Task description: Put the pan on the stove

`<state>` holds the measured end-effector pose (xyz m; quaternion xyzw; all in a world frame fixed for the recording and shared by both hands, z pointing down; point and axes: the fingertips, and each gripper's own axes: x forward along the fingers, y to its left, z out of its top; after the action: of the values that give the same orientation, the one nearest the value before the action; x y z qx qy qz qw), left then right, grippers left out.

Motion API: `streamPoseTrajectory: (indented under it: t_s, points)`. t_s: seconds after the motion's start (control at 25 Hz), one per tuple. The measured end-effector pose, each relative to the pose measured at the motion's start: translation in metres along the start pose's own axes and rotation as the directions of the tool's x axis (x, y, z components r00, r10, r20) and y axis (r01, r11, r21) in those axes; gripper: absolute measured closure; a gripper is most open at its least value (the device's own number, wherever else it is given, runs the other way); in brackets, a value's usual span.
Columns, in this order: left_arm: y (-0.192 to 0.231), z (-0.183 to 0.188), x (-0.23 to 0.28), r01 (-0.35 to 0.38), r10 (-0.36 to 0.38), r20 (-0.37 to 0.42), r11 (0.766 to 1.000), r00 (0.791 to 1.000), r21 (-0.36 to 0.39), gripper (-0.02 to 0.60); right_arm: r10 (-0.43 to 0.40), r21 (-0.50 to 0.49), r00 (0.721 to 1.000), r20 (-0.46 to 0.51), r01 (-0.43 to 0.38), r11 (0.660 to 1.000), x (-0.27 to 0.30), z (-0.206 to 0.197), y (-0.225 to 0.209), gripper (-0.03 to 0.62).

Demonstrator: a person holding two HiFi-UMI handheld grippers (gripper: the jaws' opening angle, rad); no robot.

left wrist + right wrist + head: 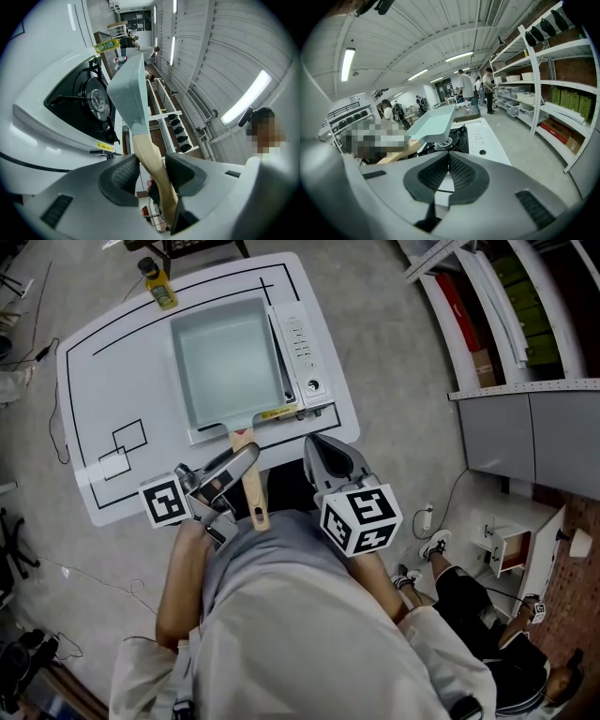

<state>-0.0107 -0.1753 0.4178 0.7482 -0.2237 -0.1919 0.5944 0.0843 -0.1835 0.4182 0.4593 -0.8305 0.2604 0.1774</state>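
Observation:
A pale blue rectangular pan (228, 362) with a wooden handle (251, 486) covers the burner of a white tabletop stove (302, 348). My left gripper (225, 474) is shut on the wooden handle (152, 159), near the table's front edge. In the left gripper view the pan (129, 89) stands beside the black burner (96, 101). In the right gripper view the pan (433, 124) hangs slightly above the stove (480, 136), tilted. My right gripper (328, 460) stays just right of the handle, its pads (461, 176) pressed together on nothing.
The stove stands on a white table (112, 381) marked with black outlines. A yellow bottle (157, 283) stands at its far left corner. Shelf racks (487, 306) and a grey cabinet (530, 437) run along the right. A person (469, 601) sits at the lower right.

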Motion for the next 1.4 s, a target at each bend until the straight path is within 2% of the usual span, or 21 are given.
streamPoseTrajectory:
  t_s: [1.4]
  points:
    - [0.036, 0.008, 0.01, -0.031, 0.034, 0.038, 0.996, 0.999, -0.08, 0.408, 0.011, -0.017, 0.999, -0.049, -0.012, 1.0, 0.014, 0.0, -0.007, 0.585]
